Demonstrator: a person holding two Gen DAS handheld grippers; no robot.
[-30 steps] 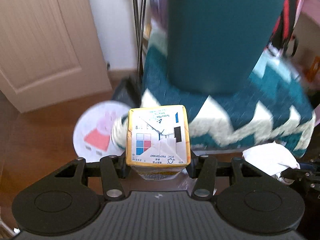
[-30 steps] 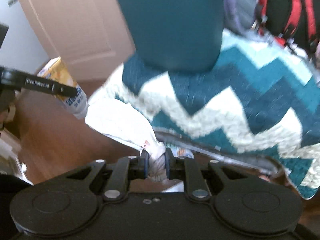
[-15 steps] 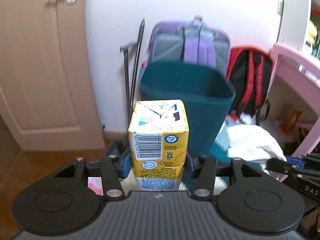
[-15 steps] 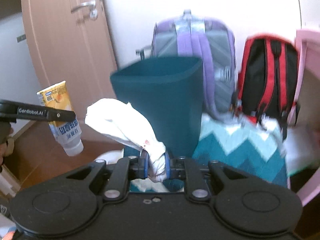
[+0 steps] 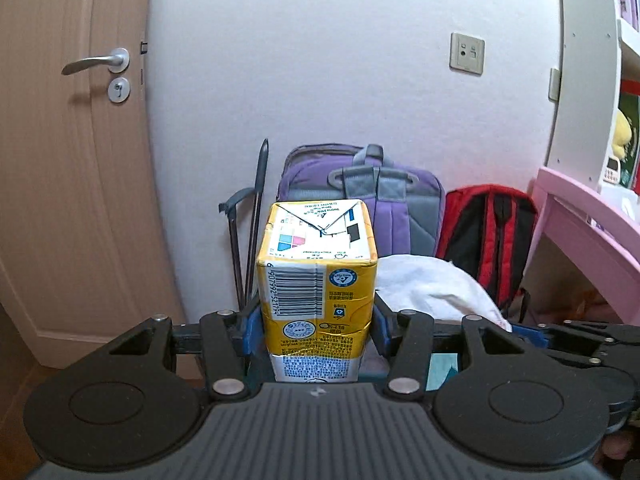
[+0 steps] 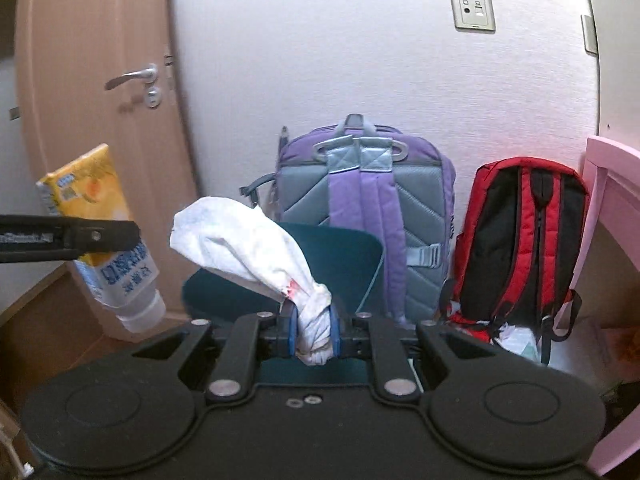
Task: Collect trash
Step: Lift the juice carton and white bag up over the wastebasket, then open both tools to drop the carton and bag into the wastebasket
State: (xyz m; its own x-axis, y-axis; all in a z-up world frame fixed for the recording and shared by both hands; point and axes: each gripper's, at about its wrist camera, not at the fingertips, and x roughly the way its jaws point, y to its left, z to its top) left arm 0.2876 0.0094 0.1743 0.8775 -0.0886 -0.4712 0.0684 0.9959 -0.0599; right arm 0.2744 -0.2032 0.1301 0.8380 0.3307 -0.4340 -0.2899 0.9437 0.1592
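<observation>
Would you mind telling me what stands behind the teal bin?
Behind the teal bin a purple backpack leans against the wall, with a red backpack to its right. The bin and the white tissue wad in the right tongs cover the purple pack's lower part.

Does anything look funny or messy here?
A bit. The yellow drink carton hangs tilted, cap end down, in the left tool. The white tissue wad in the right tool has reddish stains. Nothing looks spilled.
</observation>
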